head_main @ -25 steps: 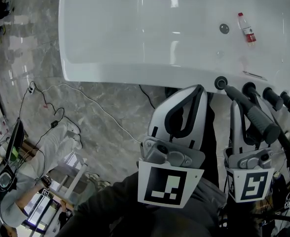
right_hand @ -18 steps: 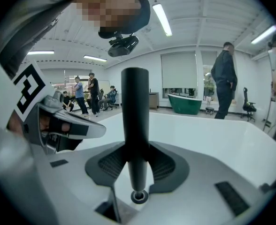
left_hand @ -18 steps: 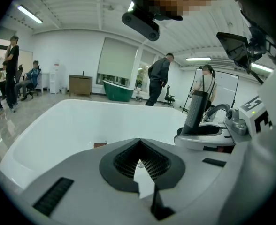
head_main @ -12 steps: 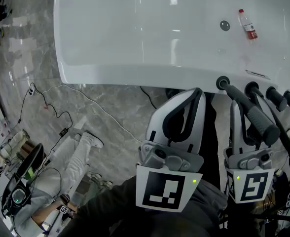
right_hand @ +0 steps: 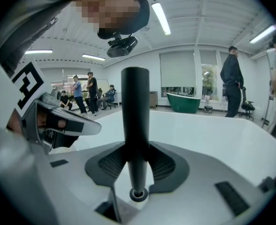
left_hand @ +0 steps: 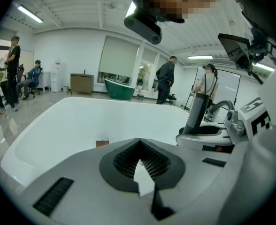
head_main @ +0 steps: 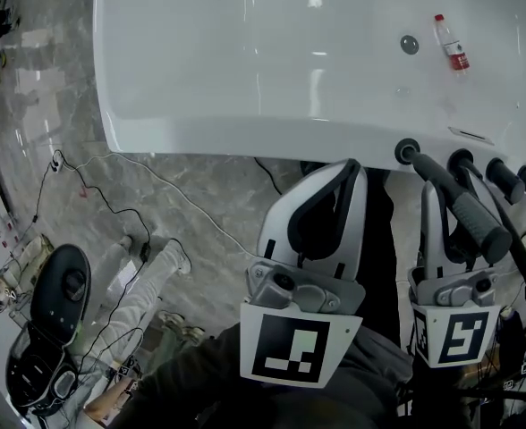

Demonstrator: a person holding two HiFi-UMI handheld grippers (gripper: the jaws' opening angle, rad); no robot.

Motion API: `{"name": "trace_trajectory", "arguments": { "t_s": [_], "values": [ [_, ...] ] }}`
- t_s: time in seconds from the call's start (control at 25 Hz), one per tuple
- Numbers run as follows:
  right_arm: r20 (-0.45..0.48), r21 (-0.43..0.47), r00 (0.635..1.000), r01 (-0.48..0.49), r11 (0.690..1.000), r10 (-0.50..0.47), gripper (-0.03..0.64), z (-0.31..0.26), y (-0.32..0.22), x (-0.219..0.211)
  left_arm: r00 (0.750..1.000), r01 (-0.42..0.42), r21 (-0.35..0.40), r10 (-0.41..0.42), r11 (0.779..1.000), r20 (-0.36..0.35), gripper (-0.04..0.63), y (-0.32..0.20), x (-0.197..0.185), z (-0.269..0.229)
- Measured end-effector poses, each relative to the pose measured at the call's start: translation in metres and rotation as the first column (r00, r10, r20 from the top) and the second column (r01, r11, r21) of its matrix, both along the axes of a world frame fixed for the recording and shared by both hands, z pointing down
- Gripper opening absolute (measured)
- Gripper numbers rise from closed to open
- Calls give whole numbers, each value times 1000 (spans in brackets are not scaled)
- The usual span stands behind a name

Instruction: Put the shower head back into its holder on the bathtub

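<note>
Tongs-wise, the right gripper [right_hand: 136,165] stays clamped on the one black shower head [head_main: 464,208], whose narrow end has held at the single holder [head_main: 407,150] on the bathtub [head_main: 200,123] rim (so only the final push seems left), while the left gripper [left_hand: 140,159] is closed on nothing. Also counted: one bottle [head_main: 451,47] and one drain [head_main: 410,44] in the tub, and at least three knobs [head_main: 506,179] beside the holder.

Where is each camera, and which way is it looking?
Head view: on the person's head, looking steeply down at the bathtub and floor; both the left gripper and right gripper show.
Left gripper view: on the left gripper, looking along its shut, empty fingers across the bathtub.
Right gripper view: on the right gripper, looking along fingers clamped on the shower head.
Shared: all three show bathtub and shower head.
</note>
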State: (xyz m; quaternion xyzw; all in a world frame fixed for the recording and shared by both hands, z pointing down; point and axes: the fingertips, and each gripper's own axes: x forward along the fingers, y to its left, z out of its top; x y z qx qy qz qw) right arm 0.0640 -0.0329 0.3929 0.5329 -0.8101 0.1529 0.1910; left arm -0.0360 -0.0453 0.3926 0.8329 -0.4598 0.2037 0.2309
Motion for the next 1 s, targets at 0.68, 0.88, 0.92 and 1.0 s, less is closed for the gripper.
{"name": "trace_trajectory", "arguments": {
  "t_s": [0.68, 0.88, 0.92, 1.0],
  "values": [
    [-6, -9, 1000, -7, 1000, 7, 143, 19, 5, 0, 1000, -6, -31, 6, 1000, 6, 3, 12, -3, 17],
    [-7, -15, 1000, -10, 1000, 10, 143, 24, 5, 0, 1000, -4, -37, 5, 999, 9, 3, 13, -5, 20],
    [-7, -17, 1000, -11, 1000, 11, 143, 26, 5, 0, 1000, -4, -39, 4, 999, 10, 3, 13, -5, 21],
    [-7, -21, 1000, -13, 1000, 13, 143, 28, 5, 0, 1000, -3, -43, 4, 999, 11, 3, 13, -6, 24]
  ]
}}
